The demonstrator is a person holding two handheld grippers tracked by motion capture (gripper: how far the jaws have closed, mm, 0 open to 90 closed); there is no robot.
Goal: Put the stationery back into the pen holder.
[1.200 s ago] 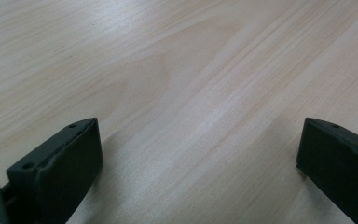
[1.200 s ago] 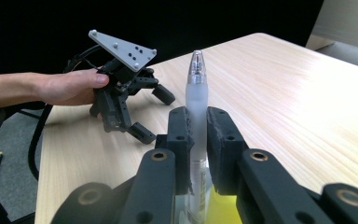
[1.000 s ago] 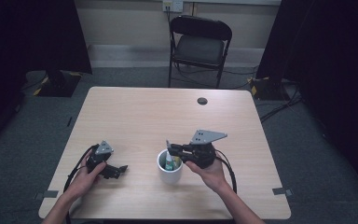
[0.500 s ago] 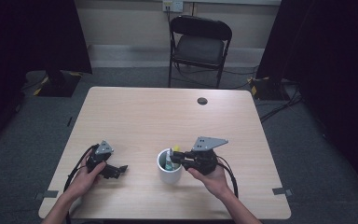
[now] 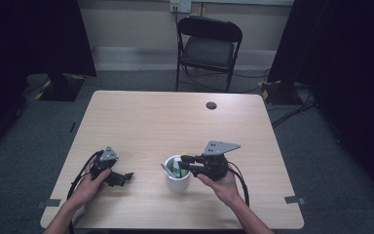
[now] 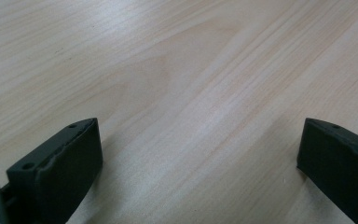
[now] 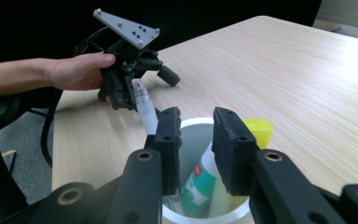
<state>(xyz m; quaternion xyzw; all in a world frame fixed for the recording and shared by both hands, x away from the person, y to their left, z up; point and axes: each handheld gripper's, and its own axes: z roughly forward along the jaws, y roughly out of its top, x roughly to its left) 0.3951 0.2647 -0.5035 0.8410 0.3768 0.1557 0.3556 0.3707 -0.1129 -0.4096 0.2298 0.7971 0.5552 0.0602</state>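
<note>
A dark room with grey carpet surrounds my desk [image 5: 141,117], a pale wood top; a black folding chair [image 5: 208,43] stands beyond its far edge, and a small dark round cap [image 5: 211,105] sits in the desk near that far edge, right of the middle.

Toward the near edge, about midway along it, stands a white cup [image 5: 177,178]. From my right gripper view I see into it: a white tube with green and red print [image 7: 204,176] leans inside, something with a yellow cap [image 7: 257,129] rises at the rim's far right, and a whitish pen-like stick [image 7: 145,110] pokes up at the left of the rim.

My right gripper [image 5: 185,162] hangs just above the cup's mouth, held in my right hand [image 5: 221,184] from the right side. Its jaws are parted by a narrow gap with nothing between them; the tube shows below through the gap, apart from the pads.

My left gripper [image 5: 123,178] rests low by the desk's near-left corner, well apart from the cup, in my left hand [image 5: 90,184]. In the left gripper view its jaws are spread wide over bare wood grain [image 6: 177,93], holding nothing.
</note>
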